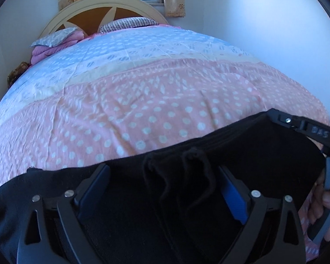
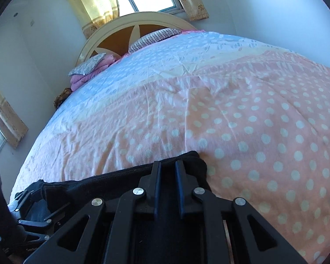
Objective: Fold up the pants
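Bedspread (image 2: 253,121) bare beyond pants (image 1: 143,198); left gripper (image 1: 162,187) wide, right gripper (image 2: 167,176) pinching waistband corner.

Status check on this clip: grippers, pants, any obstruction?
Left gripper open over the waistband. Right gripper nearly shut at the corner; pinch unconfirmed. Black pants flat along the near edge of the bedspread. Nothing in the way.
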A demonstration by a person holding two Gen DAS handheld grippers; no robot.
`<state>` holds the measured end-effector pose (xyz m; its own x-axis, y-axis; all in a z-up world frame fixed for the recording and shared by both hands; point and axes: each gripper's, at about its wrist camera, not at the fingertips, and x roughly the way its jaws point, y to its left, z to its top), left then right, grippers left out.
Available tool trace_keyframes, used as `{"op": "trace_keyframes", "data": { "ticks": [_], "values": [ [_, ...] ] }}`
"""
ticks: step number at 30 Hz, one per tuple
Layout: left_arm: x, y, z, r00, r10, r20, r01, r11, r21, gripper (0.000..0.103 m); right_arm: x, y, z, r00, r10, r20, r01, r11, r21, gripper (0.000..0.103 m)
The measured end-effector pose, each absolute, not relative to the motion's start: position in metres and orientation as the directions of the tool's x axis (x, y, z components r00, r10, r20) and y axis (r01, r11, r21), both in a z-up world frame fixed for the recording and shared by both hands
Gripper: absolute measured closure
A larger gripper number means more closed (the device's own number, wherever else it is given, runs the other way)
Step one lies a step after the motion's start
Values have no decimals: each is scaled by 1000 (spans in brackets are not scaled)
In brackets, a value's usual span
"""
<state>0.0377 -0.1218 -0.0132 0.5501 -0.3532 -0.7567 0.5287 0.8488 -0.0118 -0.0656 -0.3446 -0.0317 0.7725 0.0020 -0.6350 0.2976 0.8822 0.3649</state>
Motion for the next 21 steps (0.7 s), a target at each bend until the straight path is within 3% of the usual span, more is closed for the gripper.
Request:
{"op": "trace_keyframes", "data": {
  "ticks": [4, 7, 10, 12, 13, 15, 16, 17, 21],
  "values": [
    [41, -121, -15, 531, -374, -761, 542, 840, -34, 0, -95, -333, -6, 828, 9, -561, 269, 872, 410, 88],
    [41, -123, -18, 535, -371, -759, 545, 838, -26, 0, -113, -311, -3, 785, -48, -617, 320, 884, 339, 88],
    [41, -122, -20, 535, -375, -757, 544, 839, -30, 0, -120, -295, -26, 745, -22, -666, 321, 888, 330, 75],
    [40, -119, -18, 531, -392, -751, 551, 833, -45, 0, -124, -287, -30, 769, -68, -635, 314, 907, 282, 73],
    [40, -118, -16, 524, -400, -752, 560, 827, -50, 0, -121, -283, -29, 765, -79, -639, 314, 912, 263, 69],
    [35, -111, -9, 502, -415, -759, 590, 806, -51, 0, -117, -278, -28, 771, -71, -633, 287, 926, 246, 48],
    [32, -105, -5, 503, -417, -757, 591, 805, -51, 0, -115, -271, -27, 781, -51, -622, 253, 937, 241, 32],
    [29, -92, 0, 520, -417, -745, 580, 813, -49, 0, -114, -266, -27, 783, -53, -619, 239, 945, 222, 25],
    [25, -2, 14, 596, -372, -712, 441, 892, -97, 0, -109, -237, -29, 755, -171, -633, 249, 968, 35, 20]
  ]
}}
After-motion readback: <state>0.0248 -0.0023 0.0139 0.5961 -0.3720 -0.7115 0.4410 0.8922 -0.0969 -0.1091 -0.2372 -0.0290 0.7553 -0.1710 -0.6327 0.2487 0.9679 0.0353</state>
